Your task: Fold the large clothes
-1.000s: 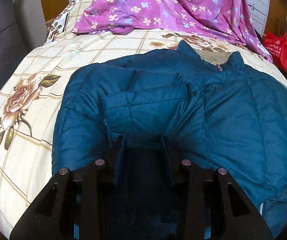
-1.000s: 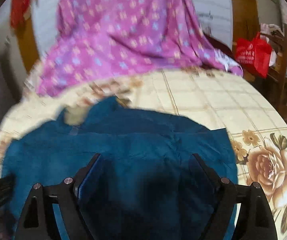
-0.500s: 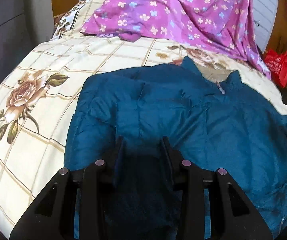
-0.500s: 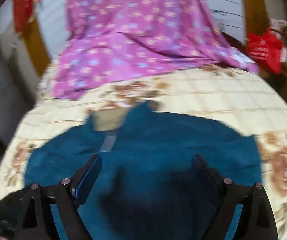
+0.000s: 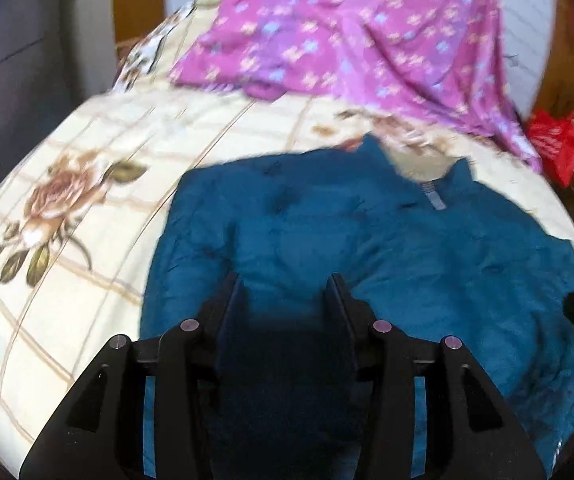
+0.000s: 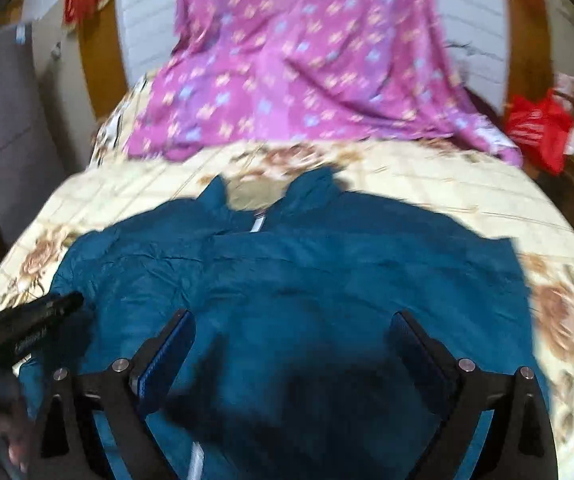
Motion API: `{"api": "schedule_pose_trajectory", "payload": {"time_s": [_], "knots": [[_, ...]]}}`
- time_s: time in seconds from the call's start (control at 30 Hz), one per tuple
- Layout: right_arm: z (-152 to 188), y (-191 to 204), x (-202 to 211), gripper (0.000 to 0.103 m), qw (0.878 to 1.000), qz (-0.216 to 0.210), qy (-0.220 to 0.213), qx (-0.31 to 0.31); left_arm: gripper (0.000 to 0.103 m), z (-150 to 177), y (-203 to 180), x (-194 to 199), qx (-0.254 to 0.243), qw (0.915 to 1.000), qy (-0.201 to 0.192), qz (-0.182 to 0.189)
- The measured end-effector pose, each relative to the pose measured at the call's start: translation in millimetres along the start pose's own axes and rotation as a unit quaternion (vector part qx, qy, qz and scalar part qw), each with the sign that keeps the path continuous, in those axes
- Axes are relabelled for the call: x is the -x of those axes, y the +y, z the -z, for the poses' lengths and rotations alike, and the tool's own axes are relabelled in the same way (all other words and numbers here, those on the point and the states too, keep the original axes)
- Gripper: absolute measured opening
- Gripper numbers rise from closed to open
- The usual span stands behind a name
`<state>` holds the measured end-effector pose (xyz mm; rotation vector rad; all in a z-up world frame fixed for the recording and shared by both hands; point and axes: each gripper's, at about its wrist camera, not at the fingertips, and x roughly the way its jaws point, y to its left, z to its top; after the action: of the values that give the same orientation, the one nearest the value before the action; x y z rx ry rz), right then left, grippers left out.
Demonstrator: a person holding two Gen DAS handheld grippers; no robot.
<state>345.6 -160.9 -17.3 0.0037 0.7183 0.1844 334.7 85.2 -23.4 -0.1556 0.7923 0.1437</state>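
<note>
A teal quilted jacket [image 5: 387, 248] lies spread on the bed with its collar toward the far side; it also shows in the right wrist view [image 6: 347, 280]. My left gripper [image 5: 285, 286] hangs over the jacket's near left part, jaws partly apart with nothing between them. My right gripper [image 6: 291, 324] is wide open and empty above the jacket's near middle. The left gripper's body [image 6: 23, 332] shows at the left edge of the right wrist view.
The bed has a cream sheet with rose prints [image 5: 67, 208]. A purple flowered cloth [image 5: 347, 40] is draped at the far side and shows in the right wrist view [image 6: 307, 64]. A red bag [image 5: 555, 140] hangs at the right.
The sleeve folded onto the jacket's left side a second ago now lies released and flat. Both grippers have pulled back and up, so more of the jacket and bed shows.
</note>
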Motion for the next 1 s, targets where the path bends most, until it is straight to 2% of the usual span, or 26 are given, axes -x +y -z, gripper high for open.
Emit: {"api": "schedule_pose_trajectory", "payload": {"time_s": [0.07, 0.13, 0.17, 0.2, 0.23, 0.3, 0.5, 0.67, 0.7, 0.8, 0.87, 0.93, 1.0], "knots": [[13.2, -11.6, 17.1, 0.098, 0.999, 0.034, -0.017, -0.017, 0.043, 6.1, -12.4, 0.7, -0.014, 0.9996, 0.005, 0.024], [31.8, -30.9, 17.9, 0.103, 0.998, 0.045, -0.016, -0.043, 0.059, 16.6, -21.5, -14.2, -0.025, 0.998, 0.05, 0.029], [39.5, -40.9, 6.6, 0.103, 0.998, 0.039, 0.0, -0.059, 0.063, 26.8, -26.0, -26.6, -0.034, 0.9967, 0.071, 0.021], [47.5, -48.1, -10.7, 0.103, 0.996, 0.03, 0.035, -0.073, 0.066, 31.3, -28.9, -27.6, -0.045, 0.9972, 0.057, 0.014], [60.2, -56.4, -36.1, 0.103, 0.991, 0.015, 0.097, -0.088, 0.067, 32.9, -31.9, -27.7, -0.056, 0.9972, 0.049, 0.005], [63.2, -57.0, -38.1, 0.103, 0.993, 0.009, 0.085, -0.077, 0.07, 32.3, -33.3, -29.8, -0.058, 0.997, 0.05, -0.005], [66.8, -54.4, -34.6, 0.103, 0.994, 0.009, 0.087, -0.069, 0.073, 31.2, -28.1, -32.5, -0.045, 0.9978, 0.047, 0.008], [65.3, -57.5, -20.4, 0.103, 0.994, 0.005, 0.077, -0.071, 0.073, 29.8, -23.1, -15.3, -0.021, 0.9993, 0.03, 0.008], [60.8, -54.8, -15.7, 0.102, 0.996, 0.012, 0.064, -0.066, 0.073, 27.8, -22.4, -10.5, -0.015, 0.9996, 0.022, 0.01], [47.1, -45.3, 20.5, 0.102, 0.999, 0.021, -0.019, -0.039, 0.073, 24.3, -24.1, 6.5, -0.012, 0.9997, -0.013, 0.019], [41.3, -41.2, 29.6, 0.103, 0.998, 0.01, -0.048, -0.036, 0.073, 26.0, -28.7, -1.6, -0.025, 0.9996, 0.002, 0.016], [40.2, -37.1, 22.0, 0.103, 0.999, -0.003, -0.04, -0.035, 0.073, 32.6, -27.3, -20.7, -0.021, 0.9989, 0.04, 0.007], [40.6, -35.6, 4.4, 0.103, 0.999, -0.011, -0.006, -0.034, 0.073, 35.0, -25.3, -24.3, -0.013, 0.9992, 0.037, 0.01]]}}
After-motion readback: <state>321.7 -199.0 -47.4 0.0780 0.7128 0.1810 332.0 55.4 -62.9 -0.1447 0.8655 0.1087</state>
